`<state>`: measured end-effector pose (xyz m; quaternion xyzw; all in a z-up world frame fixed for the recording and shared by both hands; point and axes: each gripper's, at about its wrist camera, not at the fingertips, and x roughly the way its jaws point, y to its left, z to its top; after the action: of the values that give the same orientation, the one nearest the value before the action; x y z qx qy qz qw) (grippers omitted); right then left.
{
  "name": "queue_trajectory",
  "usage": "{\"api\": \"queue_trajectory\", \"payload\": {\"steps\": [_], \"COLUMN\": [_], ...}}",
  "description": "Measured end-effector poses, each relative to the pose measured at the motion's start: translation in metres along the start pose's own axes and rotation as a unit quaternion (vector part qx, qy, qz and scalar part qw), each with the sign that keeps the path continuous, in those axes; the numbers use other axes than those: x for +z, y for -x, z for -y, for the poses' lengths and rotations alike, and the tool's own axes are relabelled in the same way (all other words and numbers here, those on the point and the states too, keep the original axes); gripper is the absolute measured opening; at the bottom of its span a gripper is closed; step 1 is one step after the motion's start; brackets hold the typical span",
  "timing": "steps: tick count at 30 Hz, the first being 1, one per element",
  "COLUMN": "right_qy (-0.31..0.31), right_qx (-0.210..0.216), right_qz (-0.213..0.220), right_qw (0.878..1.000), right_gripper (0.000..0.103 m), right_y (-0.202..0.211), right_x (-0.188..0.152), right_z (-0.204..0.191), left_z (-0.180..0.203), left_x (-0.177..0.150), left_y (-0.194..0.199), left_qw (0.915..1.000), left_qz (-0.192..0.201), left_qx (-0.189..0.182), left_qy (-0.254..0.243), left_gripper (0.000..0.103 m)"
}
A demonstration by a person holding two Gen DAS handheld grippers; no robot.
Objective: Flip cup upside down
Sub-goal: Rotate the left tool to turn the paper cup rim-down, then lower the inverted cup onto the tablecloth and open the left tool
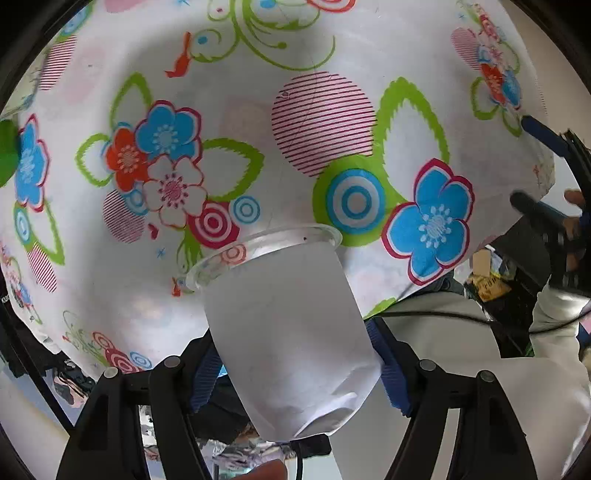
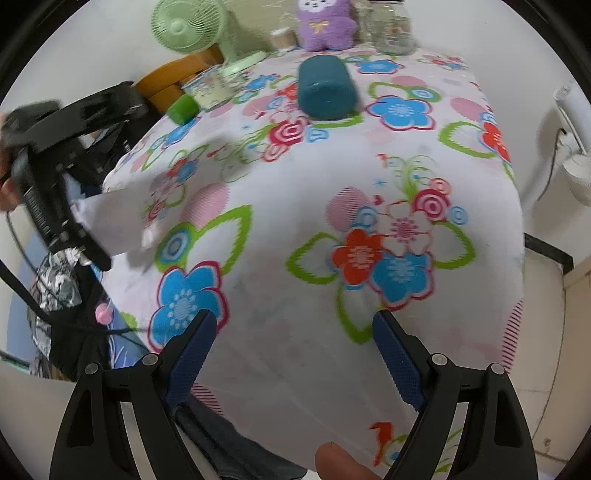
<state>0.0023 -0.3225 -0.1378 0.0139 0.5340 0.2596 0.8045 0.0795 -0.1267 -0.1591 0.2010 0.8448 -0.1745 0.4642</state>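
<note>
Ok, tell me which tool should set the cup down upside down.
Left. The left tool is already clamped on the frosted cup, whose rim points toward the floral tablecloth. The right tool is open, holds nothing, and hovers over the cloth away from the cup.

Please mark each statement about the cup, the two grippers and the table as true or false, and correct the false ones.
1. The left gripper is shut on the frosted cup. True.
2. The right gripper holds a cup. False: its jaws stand open with nothing between them.
3. A teal cup lies on its side on the floral tablecloth. True.
4. The frosted cup's rim points toward the left camera. False: it points away, toward the cloth.
5. A green fan stands at the table's far edge. True.
</note>
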Motion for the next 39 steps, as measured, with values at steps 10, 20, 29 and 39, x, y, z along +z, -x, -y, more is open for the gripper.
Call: {"api": "queue_trajectory", "payload": {"steps": [10,20,29,39], "right_qy": [0.022,0.033,0.047,0.059], "right_qx": [0.015,0.000,-0.012,-0.062], "right_qz": [0.003,0.015,0.042,0.096], "right_qw": [1.000,0.999,0.998,0.992], "right_gripper": [0.088,0.089,0.094,0.102], "right_y": [-0.003,0.004,0.022,0.044], "right_x": [0.000,0.006,0.016,0.031], "right_z": [-0.018,-0.027,-0.044,-0.072], "left_z": [-0.005,-0.021,-0.027,-0.017], "left_x": [0.032,0.016,-0.034,-0.108], "left_y": [0.013,0.051,0.096,0.127], "left_qw": [0.9998,0.9982,0.9850,0.9101], "left_qz": [-0.008,0.059,0.172,0.410], "left_qx": [0.016,-0.006,-0.006,-0.010], "left_qy": [0.000,0.012,0.017,0.060], "left_gripper": [0.077,0.092,0.093,0.093]}}
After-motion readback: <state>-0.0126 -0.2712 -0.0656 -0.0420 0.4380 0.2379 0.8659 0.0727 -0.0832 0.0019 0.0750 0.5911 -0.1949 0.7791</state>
